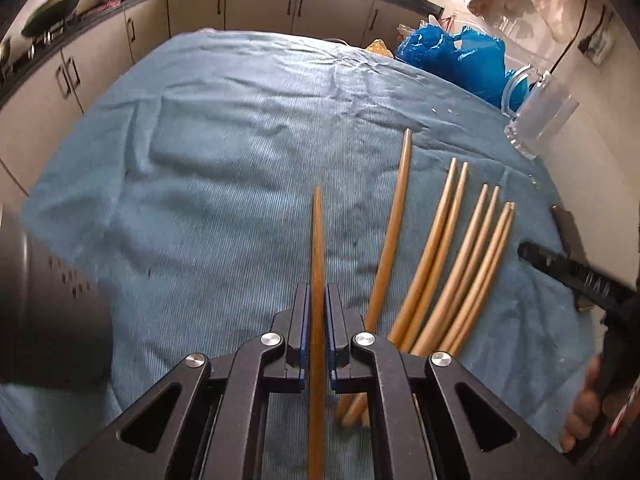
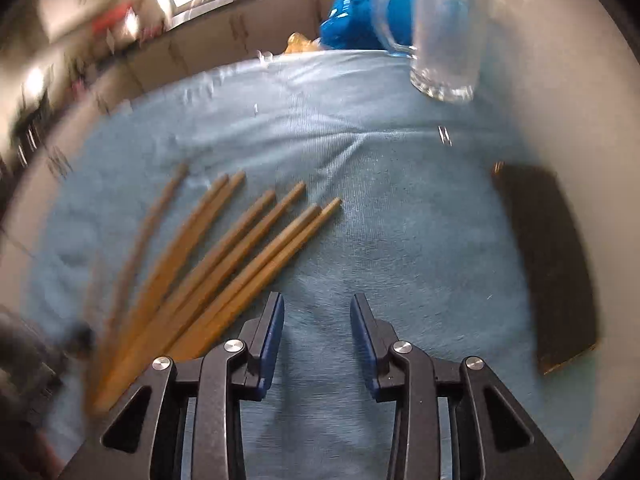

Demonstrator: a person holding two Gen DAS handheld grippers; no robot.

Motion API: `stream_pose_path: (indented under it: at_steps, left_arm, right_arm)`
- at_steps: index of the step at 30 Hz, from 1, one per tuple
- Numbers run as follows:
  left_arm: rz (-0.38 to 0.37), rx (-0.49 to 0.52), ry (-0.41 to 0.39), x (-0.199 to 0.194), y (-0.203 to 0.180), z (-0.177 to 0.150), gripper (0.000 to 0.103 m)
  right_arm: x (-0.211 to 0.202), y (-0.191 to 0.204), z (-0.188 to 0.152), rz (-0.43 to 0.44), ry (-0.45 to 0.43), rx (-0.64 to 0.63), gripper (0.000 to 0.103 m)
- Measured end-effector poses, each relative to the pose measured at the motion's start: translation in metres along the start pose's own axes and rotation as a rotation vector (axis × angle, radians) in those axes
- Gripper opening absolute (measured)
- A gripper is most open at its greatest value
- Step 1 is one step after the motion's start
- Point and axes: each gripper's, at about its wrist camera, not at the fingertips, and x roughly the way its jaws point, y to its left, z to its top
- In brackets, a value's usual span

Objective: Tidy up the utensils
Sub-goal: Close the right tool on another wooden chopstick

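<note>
My left gripper is shut on one wooden chopstick, which points forward above the blue cloth. To its right, several more chopsticks lie fanned out on the cloth, with a single one slightly apart from the rest. In the right wrist view the same chopsticks lie to the left of my right gripper. That gripper stands open above bare cloth with nothing between its fingers. Part of the right gripper and a hand show at the right edge of the left wrist view.
A clear glass mug stands at the far right of the cloth. A dark flat slab lies at the right edge. A blue plastic bag sits beyond the table. Kitchen cabinets line the back wall.
</note>
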Motion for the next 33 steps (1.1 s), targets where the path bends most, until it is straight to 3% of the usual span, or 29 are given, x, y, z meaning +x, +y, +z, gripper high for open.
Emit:
stream_pose_path:
  at_steps: [2,4,7,14,15,18,19,21,24,33]
  left_arm:
    - [-0.016,-0.023,0.009,-0.004,0.005,-0.007,0.007]
    - [-0.021,-0.02,0.005,-0.007,0.006,-0.013,0.007]
    - [-0.029,-0.017,0.0,-0.01,0.008,-0.017,0.007]
    - [-0.034,-0.003,-0.019,-0.011,0.008,-0.019,0.007]
    - [-0.031,0.001,-0.023,-0.011,0.007,-0.02,0.007]
    - [-0.033,0.0,-0.029,-0.012,0.008,-0.02,0.007]
    - [-0.038,-0.002,-0.029,-0.012,0.009,-0.02,0.007]
    - [-0.057,-0.009,-0.023,-0.012,0.011,-0.021,0.007]
    - [-0.083,-0.022,-0.001,-0.016,0.016,-0.026,0.007]
    - [-0.204,-0.085,0.06,-0.047,0.039,-0.081,0.007]
  right_arm:
    - [-0.006,-0.001,0.002,0.05,-0.028,0.04,0.037]
    - [-0.005,0.01,0.004,0.032,-0.02,0.009,0.037]
    - [0.011,0.028,0.003,-0.019,0.032,-0.036,0.037]
    - [0.016,0.036,0.013,-0.11,0.03,-0.072,0.038]
    - [0.023,0.039,0.014,-0.148,0.06,-0.083,0.039]
    - [0.026,0.05,0.02,-0.221,0.04,-0.135,0.04]
    - [0.026,0.052,0.021,-0.228,0.049,-0.137,0.032]
    - [0.026,0.055,0.02,-0.193,0.063,-0.147,0.019]
    - [0.022,0.058,0.011,-0.203,0.065,-0.167,0.013]
    - [-0.022,0.032,-0.062,-0.122,0.082,-0.194,0.01]
